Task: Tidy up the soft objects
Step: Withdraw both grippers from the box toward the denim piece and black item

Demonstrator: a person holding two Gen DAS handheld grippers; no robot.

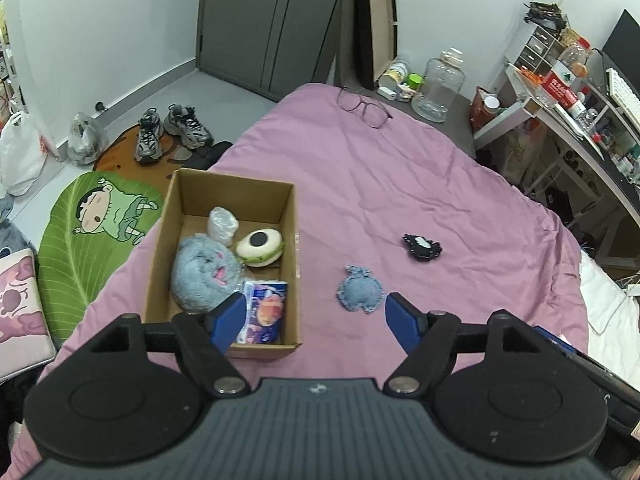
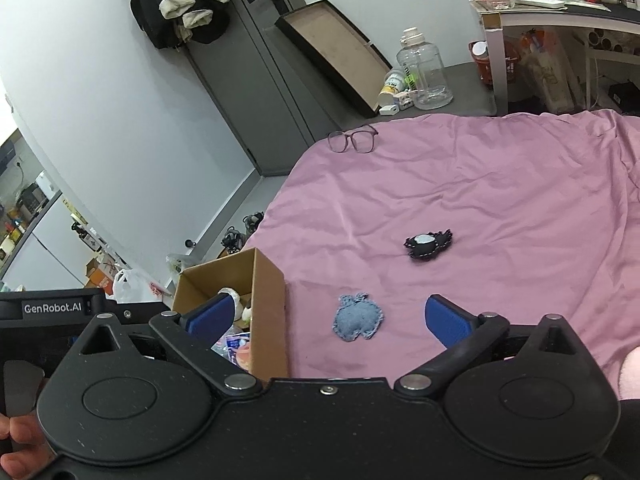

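Observation:
A brown cardboard box (image 1: 292,248) (image 2: 268,300) sits on the pink bedspread (image 1: 400,184) (image 2: 480,200). Inside it lie a fluffy blue plush (image 1: 202,276), a white round plush with a dark spot (image 1: 260,247), a clear plastic bag (image 1: 222,224) and a printed packet (image 1: 266,312). On the bedspread to the right of the box rest a small blue denim plush (image 1: 360,290) (image 2: 357,318) and a black plush with a white patch (image 1: 421,246) (image 2: 427,245). My left gripper (image 1: 314,318) is open above the box's near right corner, with nothing between its blue pads. My right gripper (image 2: 326,318) is open with the denim plush lying below its gap, untouched.
Glasses (image 1: 364,106) (image 2: 353,140) lie at the bed's far edge. On the floor stand a clear jug (image 1: 438,86), sneakers (image 1: 172,130) and a green leaf cushion (image 1: 92,232). A cluttered desk (image 1: 560,96) is at right. A hand (image 2: 16,440) holds the other gripper at lower left.

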